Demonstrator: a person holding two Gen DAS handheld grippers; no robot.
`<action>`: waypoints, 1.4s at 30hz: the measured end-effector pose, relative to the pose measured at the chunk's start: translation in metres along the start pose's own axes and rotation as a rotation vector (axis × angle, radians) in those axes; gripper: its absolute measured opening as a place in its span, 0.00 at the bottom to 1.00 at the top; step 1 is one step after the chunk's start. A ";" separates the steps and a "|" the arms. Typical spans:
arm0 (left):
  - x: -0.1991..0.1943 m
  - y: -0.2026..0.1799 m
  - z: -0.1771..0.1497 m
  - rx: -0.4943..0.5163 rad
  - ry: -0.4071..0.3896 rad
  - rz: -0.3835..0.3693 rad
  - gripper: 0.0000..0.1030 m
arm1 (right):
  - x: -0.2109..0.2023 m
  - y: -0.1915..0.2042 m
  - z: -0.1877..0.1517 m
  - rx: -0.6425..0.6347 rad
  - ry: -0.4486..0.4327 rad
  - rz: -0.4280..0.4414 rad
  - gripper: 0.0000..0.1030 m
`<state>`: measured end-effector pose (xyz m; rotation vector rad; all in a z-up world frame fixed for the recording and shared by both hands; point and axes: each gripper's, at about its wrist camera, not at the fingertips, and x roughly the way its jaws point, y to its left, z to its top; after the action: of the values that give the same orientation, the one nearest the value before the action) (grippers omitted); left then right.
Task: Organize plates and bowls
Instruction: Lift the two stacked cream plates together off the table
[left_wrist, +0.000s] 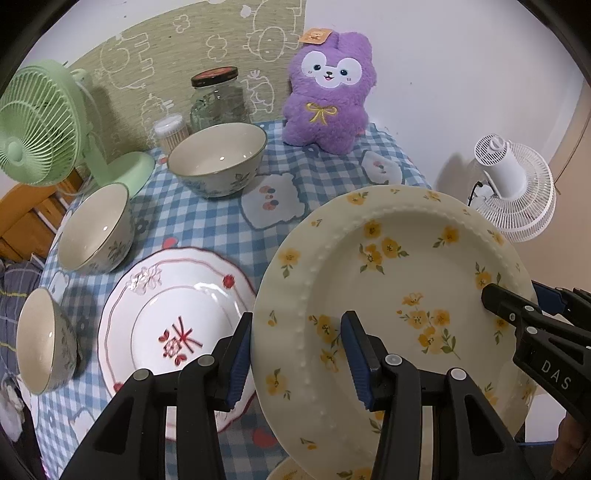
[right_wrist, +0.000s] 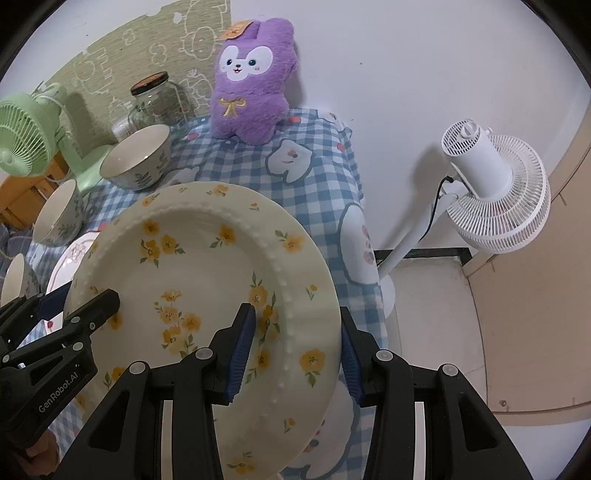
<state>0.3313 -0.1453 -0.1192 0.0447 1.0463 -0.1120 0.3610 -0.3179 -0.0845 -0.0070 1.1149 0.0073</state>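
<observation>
A cream plate with yellow flowers (left_wrist: 388, 280) hangs tilted above the table, held at both sides. My left gripper (left_wrist: 297, 354) is shut on its left rim, one pad above and one below. My right gripper (right_wrist: 297, 350) is shut on the opposite rim of the same plate (right_wrist: 199, 266). Each view shows the other gripper's fingers (left_wrist: 495, 299) (right_wrist: 103, 301) on the plate. A white plate with red patterns (left_wrist: 177, 325) lies flat to the left. Three floral bowls stand beyond it: a large one (left_wrist: 218, 162), a middle one (left_wrist: 96, 229) and a near one (left_wrist: 40, 339).
On the blue checked tablecloth (left_wrist: 207, 225) stand a green desk fan (left_wrist: 40, 125), a glass jar (left_wrist: 218, 99), a cotton-swab tub (left_wrist: 170, 131) and a purple plush toy (left_wrist: 328, 92). A white floor fan (right_wrist: 491, 184) stands right of the table. Another yellow-flowered rim (left_wrist: 288, 472) shows below the held plate.
</observation>
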 end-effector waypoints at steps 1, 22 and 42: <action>-0.002 0.000 -0.003 -0.002 0.000 0.001 0.46 | -0.001 0.001 -0.002 -0.003 0.001 0.001 0.45; -0.043 0.008 -0.075 -0.064 0.012 0.025 0.46 | -0.033 0.020 -0.063 -0.063 0.006 0.036 0.45; -0.036 0.010 -0.124 0.013 0.066 -0.022 0.46 | -0.027 0.026 -0.123 0.020 0.065 -0.003 0.45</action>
<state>0.2075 -0.1216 -0.1504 0.0494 1.1124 -0.1377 0.2391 -0.2929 -0.1146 0.0089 1.1796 -0.0062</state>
